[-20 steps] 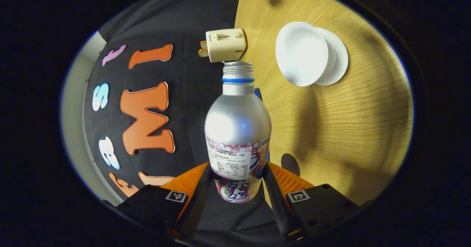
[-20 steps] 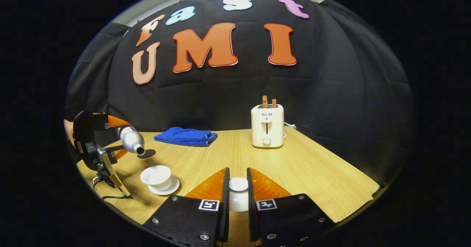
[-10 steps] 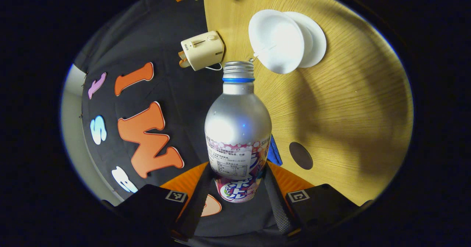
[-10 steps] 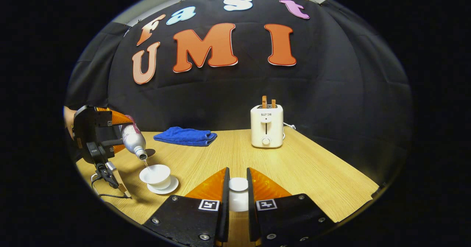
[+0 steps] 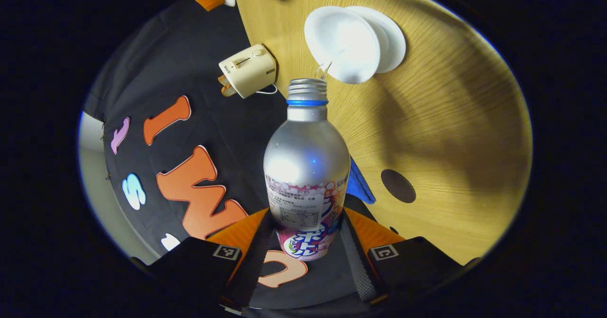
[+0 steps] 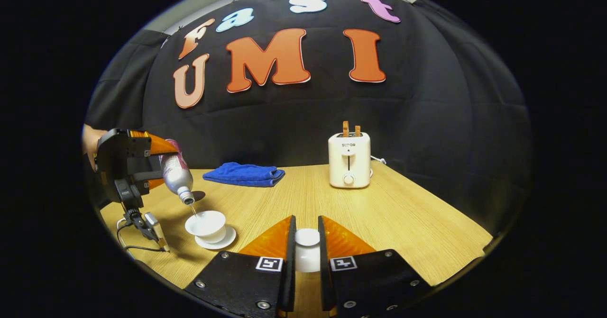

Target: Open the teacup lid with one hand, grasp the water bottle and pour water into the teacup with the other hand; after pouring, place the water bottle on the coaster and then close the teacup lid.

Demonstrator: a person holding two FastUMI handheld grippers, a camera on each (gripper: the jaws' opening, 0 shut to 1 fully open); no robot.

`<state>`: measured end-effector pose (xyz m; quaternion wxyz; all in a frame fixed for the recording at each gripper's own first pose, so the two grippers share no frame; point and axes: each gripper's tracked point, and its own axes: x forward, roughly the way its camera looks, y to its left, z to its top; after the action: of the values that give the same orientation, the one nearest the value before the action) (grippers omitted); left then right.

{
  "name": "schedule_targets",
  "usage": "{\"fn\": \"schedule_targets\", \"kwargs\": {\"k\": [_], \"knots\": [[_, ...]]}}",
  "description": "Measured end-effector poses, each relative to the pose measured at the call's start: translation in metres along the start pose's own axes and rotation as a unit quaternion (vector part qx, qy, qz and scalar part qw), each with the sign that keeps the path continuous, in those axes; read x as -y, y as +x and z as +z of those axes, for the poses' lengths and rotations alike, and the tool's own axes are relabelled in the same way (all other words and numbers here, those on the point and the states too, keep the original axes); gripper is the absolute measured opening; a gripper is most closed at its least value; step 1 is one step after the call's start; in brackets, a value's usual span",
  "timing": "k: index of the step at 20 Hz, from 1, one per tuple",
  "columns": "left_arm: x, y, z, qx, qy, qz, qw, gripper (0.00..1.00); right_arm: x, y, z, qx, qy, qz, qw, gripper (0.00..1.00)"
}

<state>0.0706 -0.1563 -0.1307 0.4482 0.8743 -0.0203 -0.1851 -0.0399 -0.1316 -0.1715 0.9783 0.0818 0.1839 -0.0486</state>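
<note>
Since the earlier frames the bottle (image 6: 177, 178) has tipped further, from near level to mouth-down, and a thin stream of water (image 6: 191, 209) now runs from its mouth into the cup (image 6: 206, 223). The right gripper view has also shifted slightly, the toaster (image 6: 349, 159) sitting a little higher and further right than before.

Left gripper (image 5: 306, 242): both fingers are pressed against the lower body of the bottle, pinching it at the label. In the right gripper view this gripper (image 6: 142, 166) is held above the left end of the table (image 6: 408, 218), with a hand (image 6: 89, 140) partly visible behind it. The bottle has no cap on.

Right gripper (image 6: 306, 254): its fingers are closed on the white lid (image 6: 307, 249), one on each side, with the lid held above the table near its front edge.

The cup stands open on its saucer (image 6: 222, 241) near the front left corner of the table. In the left gripper view the bottle mouth (image 5: 307, 85) is just beside the cup's rim (image 5: 342, 43), and the stream is faintly visible between them.

The coaster (image 5: 398, 186), a dark disc, lies bare on the table, near the cup but apart from it. A blue cloth (image 6: 244, 174) lies folded at the back edge. The toaster stands at the back edge toward the right, with two slices raised in its slots.
</note>
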Motion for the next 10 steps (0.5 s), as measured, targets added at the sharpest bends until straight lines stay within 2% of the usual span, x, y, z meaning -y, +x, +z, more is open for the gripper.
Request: {"fn": "schedule_targets", "kwargs": {"k": [1,2,3,5,6,7,8,10], "knots": [[-0.007,-0.002,-0.001,0.002,0.008,0.004,1.0,0.84,-0.001,-0.001,0.0,-0.001,-0.001,0.003,1.0,0.17],[-0.012,-0.002,0.0,0.003,0.016,0.007,1.0,0.82,-0.001,0.0,0.0,0.0,-0.001,0.003,1.0,0.22],[-0.016,-0.002,0.001,0.004,0.022,0.009,1.0,0.87,-0.001,0.0,0.001,-0.001,-0.001,0.006,1.0,0.22],[-0.02,-0.003,0.002,0.003,0.038,0.008,0.999,0.84,-0.001,0.0,0.001,-0.001,-0.001,0.006,1.0,0.22],[-0.023,-0.005,0.005,0.006,0.048,0.011,0.999,0.87,-0.002,0.0,0.001,0.0,-0.001,0.007,1.0,0.22],[-0.025,-0.004,0.006,0.008,0.053,0.012,0.998,0.84,-0.001,0.0,0.002,0.0,-0.001,0.005,1.0,0.22],[-0.027,-0.005,0.007,0.011,0.057,0.016,0.998,0.87,-0.002,0.0,0.001,0.0,-0.003,0.007,1.0,0.22],[-0.03,-0.01,0.008,0.012,0.062,0.022,0.998,0.84,-0.002,0.0,0.002,0.0,-0.003,0.007,1.0,0.22]]}}
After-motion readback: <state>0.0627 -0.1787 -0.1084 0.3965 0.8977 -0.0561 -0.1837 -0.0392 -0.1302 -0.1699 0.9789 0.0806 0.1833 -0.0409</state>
